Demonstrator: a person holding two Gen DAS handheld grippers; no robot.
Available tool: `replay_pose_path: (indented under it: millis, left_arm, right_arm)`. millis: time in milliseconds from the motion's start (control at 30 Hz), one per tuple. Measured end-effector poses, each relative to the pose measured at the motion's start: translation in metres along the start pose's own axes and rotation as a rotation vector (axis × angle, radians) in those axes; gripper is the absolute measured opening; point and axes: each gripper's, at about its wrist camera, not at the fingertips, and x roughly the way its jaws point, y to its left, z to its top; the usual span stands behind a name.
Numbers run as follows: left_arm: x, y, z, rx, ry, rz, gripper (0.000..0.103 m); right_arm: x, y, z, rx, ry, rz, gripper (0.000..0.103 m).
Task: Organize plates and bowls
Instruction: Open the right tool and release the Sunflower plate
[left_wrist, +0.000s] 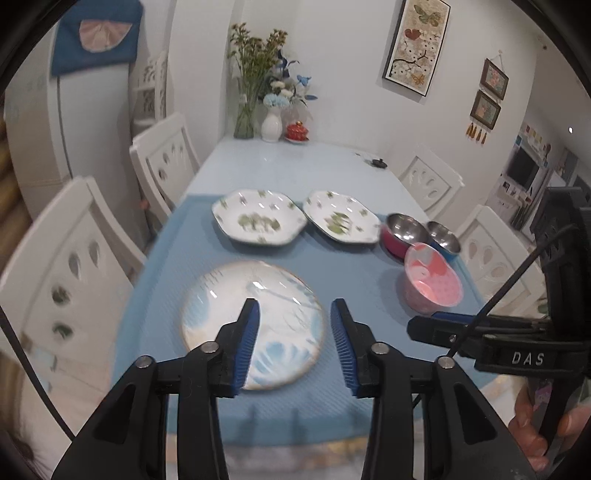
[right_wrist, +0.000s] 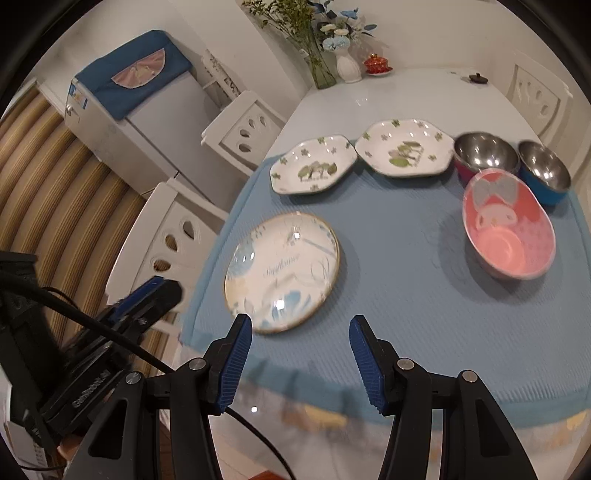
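A round blue-and-white plate (left_wrist: 255, 314) (right_wrist: 282, 271) lies near the front of the blue mat (left_wrist: 332, 269). Two green-patterned octagonal plates (left_wrist: 258, 221) (left_wrist: 341, 221) lie side by side behind it. A pink cartoon bowl (left_wrist: 432, 282) (right_wrist: 508, 238) sits at the right, with a magenta steel bowl (left_wrist: 400, 234) and a blue steel bowl (left_wrist: 443, 236) behind it. My left gripper (left_wrist: 293, 314) is open and empty above the round plate. My right gripper (right_wrist: 301, 325) is open and empty over the mat's front edge, right of the plate.
White chairs (left_wrist: 70, 266) (left_wrist: 491, 254) stand at both sides of the table. Vases with flowers (left_wrist: 258, 92) and a red lidded pot (left_wrist: 296, 132) stand at the far end. A fridge (right_wrist: 147, 122) stands left of the table.
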Motion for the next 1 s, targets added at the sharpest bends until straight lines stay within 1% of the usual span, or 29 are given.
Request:
replay_pose_path:
  millis: [33, 67, 100, 233, 300, 367, 433, 467, 500, 567, 633, 733, 867, 1000]
  left_arm:
    - [0.003, 0.007, 0.006, 0.007, -0.005, 0.008, 0.058]
    - [0.005, 0.013, 0.011, 0.01, -0.015, 0.009, 0.066]
    - [0.008, 0.022, 0.018, 0.012, -0.033, 0.008, 0.066]
    - [0.025, 0.05, 0.049, 0.046, -0.062, -0.002, 0.066]
    - [0.037, 0.062, 0.063, 0.059, -0.06, 0.0, 0.066]
    - [0.049, 0.073, 0.077, 0.069, -0.059, -0.015, 0.066]
    - [0.067, 0.085, 0.092, 0.078, -0.049, -0.023, 0.066]
    - [0.078, 0.091, 0.1, 0.084, -0.04, -0.03, 0.066]
    - [0.09, 0.096, 0.107, 0.087, -0.028, -0.034, 0.066]
    - [0.113, 0.104, 0.118, 0.087, 0.002, -0.062, 0.066]
    - [0.145, 0.115, 0.13, 0.069, 0.056, -0.097, 0.066]
    - [0.19, 0.128, 0.14, 0.028, 0.118, -0.153, 0.066]
    - [0.235, 0.143, 0.143, -0.036, 0.165, -0.176, 0.066]
    - [0.279, 0.152, 0.143, -0.074, 0.224, -0.176, 0.066]
  right_arm:
    - [0.004, 0.002, 0.005, 0.001, -0.002, -0.004, 0.053]
    - [0.01, 0.005, 0.014, 0.002, -0.003, -0.009, 0.053]
    - [0.015, 0.007, 0.021, 0.002, -0.004, -0.015, 0.053]
    - [0.035, 0.011, 0.052, 0.014, -0.027, -0.041, 0.053]
    - [0.048, 0.01, 0.069, 0.037, -0.034, -0.049, 0.054]
    - [0.06, 0.009, 0.083, 0.056, -0.034, -0.055, 0.055]
    - [0.072, 0.008, 0.096, 0.071, -0.033, -0.07, 0.058]
    - [0.079, 0.008, 0.102, 0.08, -0.033, -0.078, 0.062]
    - [0.084, 0.006, 0.108, 0.088, -0.035, -0.086, 0.067]
    - [0.095, 0.003, 0.119, 0.106, -0.04, -0.115, 0.071]
    - [0.108, -0.003, 0.129, 0.124, -0.036, -0.151, 0.071]
    - [0.131, -0.018, 0.144, 0.176, -0.012, -0.202, 0.071]
    - [0.163, -0.042, 0.157, 0.261, 0.028, -0.245, 0.071]
    - [0.197, -0.066, 0.167, 0.331, 0.069, -0.275, 0.071]
